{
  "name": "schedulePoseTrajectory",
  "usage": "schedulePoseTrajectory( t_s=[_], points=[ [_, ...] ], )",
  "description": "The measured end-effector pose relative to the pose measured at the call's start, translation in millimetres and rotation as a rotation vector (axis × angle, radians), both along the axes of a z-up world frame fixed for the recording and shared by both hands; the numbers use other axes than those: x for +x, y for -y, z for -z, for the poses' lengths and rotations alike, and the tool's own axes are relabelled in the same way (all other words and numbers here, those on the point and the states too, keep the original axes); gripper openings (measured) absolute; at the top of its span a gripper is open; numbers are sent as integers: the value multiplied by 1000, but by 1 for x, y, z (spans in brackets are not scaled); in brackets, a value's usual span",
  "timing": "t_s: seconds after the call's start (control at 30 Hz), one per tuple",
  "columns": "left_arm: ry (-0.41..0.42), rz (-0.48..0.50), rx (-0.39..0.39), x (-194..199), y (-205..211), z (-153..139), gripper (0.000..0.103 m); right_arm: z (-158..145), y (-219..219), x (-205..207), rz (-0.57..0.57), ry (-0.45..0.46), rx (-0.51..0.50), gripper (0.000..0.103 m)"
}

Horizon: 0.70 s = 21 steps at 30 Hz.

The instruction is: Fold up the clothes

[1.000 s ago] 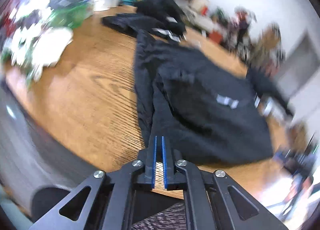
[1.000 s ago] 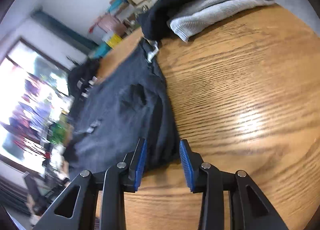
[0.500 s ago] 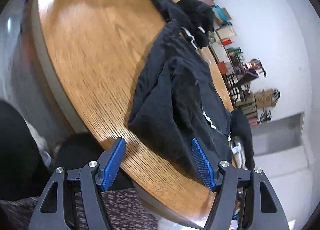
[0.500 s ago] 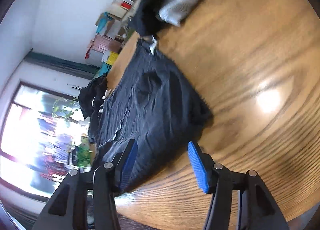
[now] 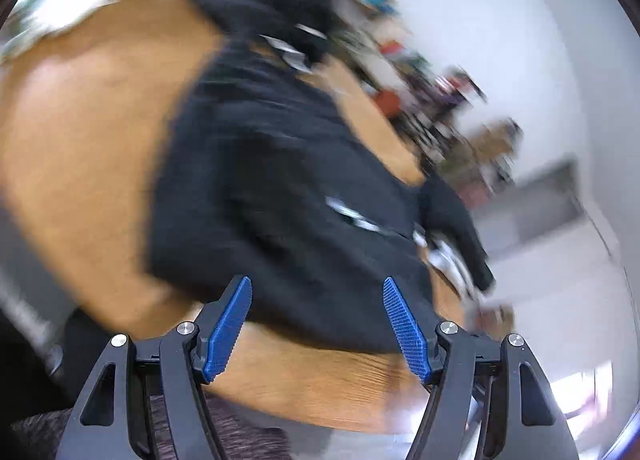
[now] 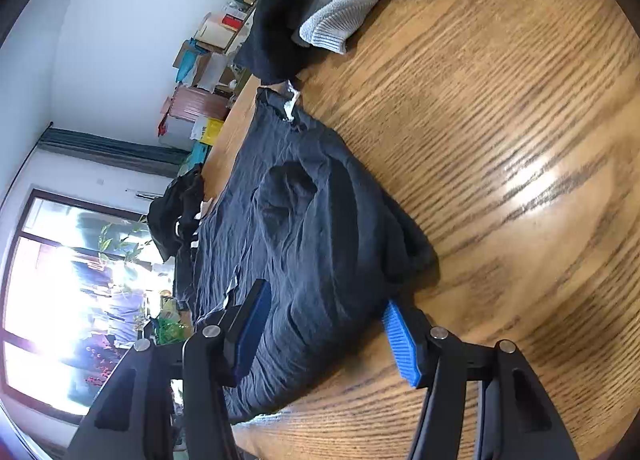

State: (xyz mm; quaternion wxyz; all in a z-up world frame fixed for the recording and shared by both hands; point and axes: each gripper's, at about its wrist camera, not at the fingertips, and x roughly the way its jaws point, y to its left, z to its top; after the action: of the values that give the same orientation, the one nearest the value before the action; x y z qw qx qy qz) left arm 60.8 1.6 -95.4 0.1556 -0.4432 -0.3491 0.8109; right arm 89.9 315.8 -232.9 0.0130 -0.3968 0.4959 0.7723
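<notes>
A dark folded garment (image 6: 304,228) lies on the round wooden table (image 6: 500,140); in the blurred left wrist view it (image 5: 260,180) fills the middle. My left gripper (image 5: 316,300) is open and empty, its blue pads (image 5: 228,328) spread just short of the garment's near edge. My right gripper (image 6: 324,320) is open and empty, its jaws straddling the garment's near end without holding it. A white drawstring (image 6: 290,104) shows at the garment's far end.
A stack of folded grey (image 6: 352,0) and black clothes (image 6: 276,20) sits at the table's far side. Another black garment (image 6: 180,212) is heaped at the left edge; it also shows in the left wrist view (image 5: 292,12). Boxes and clutter line the wall.
My left gripper went from shut to wide open and swung over the garment's near edge. My right gripper opened wider and moved in over the garment's end.
</notes>
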Motion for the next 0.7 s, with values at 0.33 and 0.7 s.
schedulePoseTrajectory(
  t_s=[0.33,0.7],
  points=[
    [201,401,-262,-151,-180,-5,70,-1,6,6,41,26,80,28],
    [327,393,-555,-250,-308,23,70,2,-6,21,121,37,13,42]
  ],
)
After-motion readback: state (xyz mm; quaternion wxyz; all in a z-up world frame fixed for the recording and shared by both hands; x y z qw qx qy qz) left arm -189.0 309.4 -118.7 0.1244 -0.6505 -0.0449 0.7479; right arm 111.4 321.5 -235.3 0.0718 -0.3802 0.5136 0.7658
